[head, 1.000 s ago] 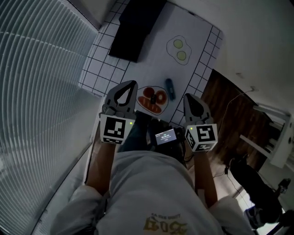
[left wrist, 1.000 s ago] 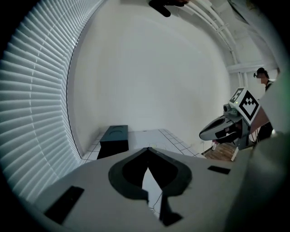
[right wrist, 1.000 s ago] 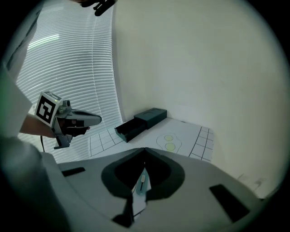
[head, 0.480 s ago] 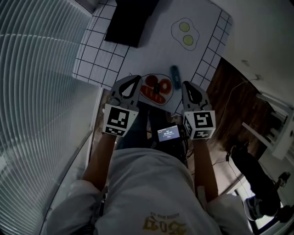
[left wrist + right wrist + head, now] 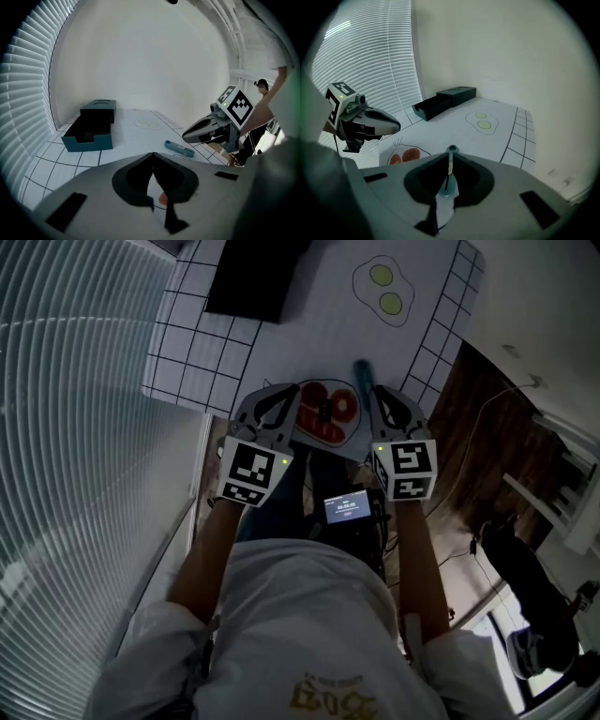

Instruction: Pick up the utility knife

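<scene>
The teal utility knife (image 5: pixel 361 372) lies on the white mat, just right of a red drawing (image 5: pixel 328 412). My right gripper (image 5: pixel 377 393) hangs right behind it. In the right gripper view the knife (image 5: pixel 451 150) pokes out beyond the tips (image 5: pixel 450 156) and also shows below through the gap behind them. Those jaws stand almost together and are just starting to open, with nothing between them. My left gripper (image 5: pixel 289 392) hovers over the red drawing, shut and empty. In the left gripper view, its tips (image 5: pixel 153 154) meet and the knife (image 5: pixel 179 148) lies ahead to the right, near the right gripper (image 5: pixel 206 131).
A dark open box (image 5: pixel 255 276) stands at the mat's far left, also seen as a box (image 5: pixel 91 129) ahead of my left gripper. A fried-egg drawing (image 5: pixel 384 291) marks the far side. Blinds (image 5: pixel 66 427) run along the left. The table's right edge (image 5: pixel 441 334) drops to a wooden floor.
Both grippers have sunk toward the near edge of the mat and tilted further down. The knife and red drawing now sit right between and ahead of their tips.
</scene>
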{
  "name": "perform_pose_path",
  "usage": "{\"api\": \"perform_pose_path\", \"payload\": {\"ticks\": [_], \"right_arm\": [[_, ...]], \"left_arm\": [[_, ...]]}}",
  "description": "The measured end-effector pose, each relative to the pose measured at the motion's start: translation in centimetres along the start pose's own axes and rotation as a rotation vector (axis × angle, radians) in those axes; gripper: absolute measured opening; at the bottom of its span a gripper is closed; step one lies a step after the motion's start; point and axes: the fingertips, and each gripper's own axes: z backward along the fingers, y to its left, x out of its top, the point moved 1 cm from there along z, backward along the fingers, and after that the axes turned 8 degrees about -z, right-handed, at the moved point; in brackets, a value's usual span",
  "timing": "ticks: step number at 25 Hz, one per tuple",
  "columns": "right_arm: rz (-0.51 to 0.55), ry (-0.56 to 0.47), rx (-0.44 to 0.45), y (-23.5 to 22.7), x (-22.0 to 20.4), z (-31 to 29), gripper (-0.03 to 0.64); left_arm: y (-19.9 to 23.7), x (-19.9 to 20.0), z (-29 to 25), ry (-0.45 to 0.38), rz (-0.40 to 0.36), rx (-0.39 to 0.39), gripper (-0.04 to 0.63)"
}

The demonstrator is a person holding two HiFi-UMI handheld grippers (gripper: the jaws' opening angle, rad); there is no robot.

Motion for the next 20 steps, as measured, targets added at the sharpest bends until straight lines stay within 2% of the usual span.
{"api": "perform_pose_path", "payload": {"ticks": [4, 9, 15, 17, 20], "right_arm": [[-0.012, 0.057, 0.006, 0.4, -1.1, -1.3, 0.128], [-0.006, 0.114, -0.002, 0.6, -2.1, -2.8, 0.192], [-0.036, 0.135, -0.043, 0.2, -2.4, -3.4, 0.186], [-0.033, 0.140, -0.040, 0.2, -2.5, -3.5, 0.146], [-0.024, 0.148, -0.027, 0.1, -2.5, -3.4, 0.141]], "left_arm": [[-0.2, -0.5, -0.4, 0.013, 0.009, -0.025, 0.008], [0.0, -0.9, -0.6, 0.022, 0.016, -0.039, 0.008], [0.3, -0.8, -0.4, 0.031, 0.030, -0.041, 0.008], [0.4, -0.7, -0.3, 0.028, 0.034, -0.039, 0.008], [0.3, -0.5, -0.4, 0.025, 0.035, -0.038, 0.008]]}}
